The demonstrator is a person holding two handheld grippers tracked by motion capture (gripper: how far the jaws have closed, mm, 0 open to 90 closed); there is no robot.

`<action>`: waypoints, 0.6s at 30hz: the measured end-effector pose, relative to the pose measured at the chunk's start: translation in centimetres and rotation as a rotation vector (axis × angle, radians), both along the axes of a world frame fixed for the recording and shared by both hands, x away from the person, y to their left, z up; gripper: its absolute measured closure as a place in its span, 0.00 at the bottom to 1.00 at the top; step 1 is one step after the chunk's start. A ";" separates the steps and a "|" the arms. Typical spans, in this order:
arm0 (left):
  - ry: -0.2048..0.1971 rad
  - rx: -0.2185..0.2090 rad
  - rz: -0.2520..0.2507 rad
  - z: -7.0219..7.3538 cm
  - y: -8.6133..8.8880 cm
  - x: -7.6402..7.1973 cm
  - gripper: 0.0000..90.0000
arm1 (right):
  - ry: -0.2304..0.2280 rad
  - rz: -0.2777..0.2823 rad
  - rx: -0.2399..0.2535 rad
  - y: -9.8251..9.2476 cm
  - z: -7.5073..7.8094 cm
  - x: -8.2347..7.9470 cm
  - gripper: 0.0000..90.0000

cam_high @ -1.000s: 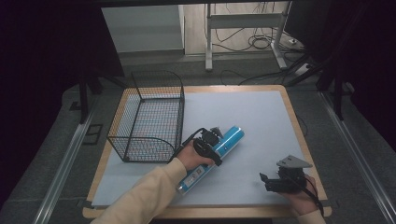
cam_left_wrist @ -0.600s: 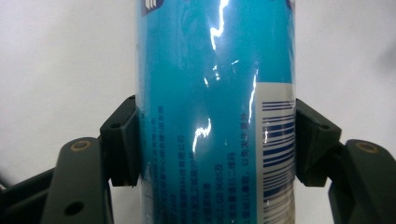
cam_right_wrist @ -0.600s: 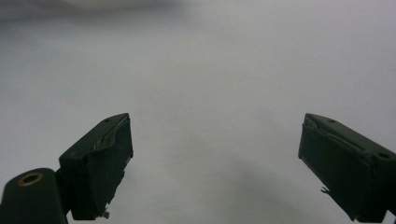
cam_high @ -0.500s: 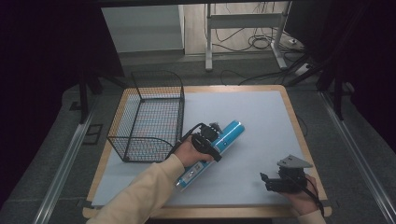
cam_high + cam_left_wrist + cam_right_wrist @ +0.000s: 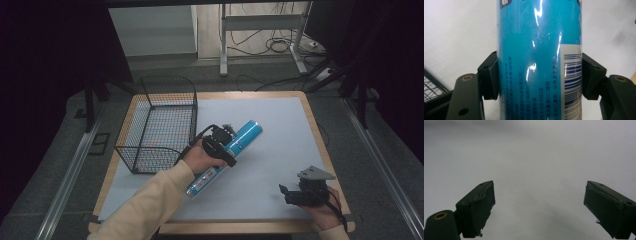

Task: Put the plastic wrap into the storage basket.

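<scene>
The left gripper (image 5: 223,141) has carried the blue tube (image 5: 227,152) a little closer to the wire basket (image 5: 160,125), jaws clamped on its middle. That suggests the basket is its destination. The right gripper (image 5: 295,194) rests wide apart, empty, near the table's (image 5: 280,120) front edge.

At the centre of the high view lies a bright blue tube (image 5: 235,145) with a white lower end, and the left gripper view shows its glossy blue wrap (image 5: 536,50) printed with fine white text and a blue-and-white barcode. A black wire basket (image 5: 162,125) sits at middle left on a pale blue-grey mat (image 5: 280,130) edged by the light wood table (image 5: 320,135). Both grippers (image 5: 220,140) (image 5: 287,194) are black, the lower-right one topped by a grey plate, and the sleeve (image 5: 145,205) at bottom left is cream.
</scene>
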State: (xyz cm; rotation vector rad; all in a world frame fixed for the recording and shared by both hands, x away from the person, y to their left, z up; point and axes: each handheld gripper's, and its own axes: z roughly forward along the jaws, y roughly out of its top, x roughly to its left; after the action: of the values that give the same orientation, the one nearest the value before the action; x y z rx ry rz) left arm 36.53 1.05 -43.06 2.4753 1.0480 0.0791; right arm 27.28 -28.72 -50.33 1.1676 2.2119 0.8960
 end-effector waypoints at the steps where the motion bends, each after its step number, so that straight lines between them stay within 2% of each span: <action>1: 0.000 0.000 0.001 0.1 0.0 0.1 0.35 | 0.000 0.000 0.000 0.0 0.0 0.0 0.11; 14: -0.004 -0.004 -0.003 1.1 -0.1 0.6 0.35 | -0.002 -0.001 -0.002 0.0 0.0 0.0 0.12; 18: -0.018 -0.004 -0.004 1.5 0.0 0.8 0.35 | -0.002 0.001 -0.001 0.0 0.0 0.0 0.12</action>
State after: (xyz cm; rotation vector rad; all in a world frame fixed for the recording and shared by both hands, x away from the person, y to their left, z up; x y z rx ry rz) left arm 37.32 1.04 -41.53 2.4689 1.0342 0.0980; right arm 27.31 -28.73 -50.32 1.1646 2.2108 0.8956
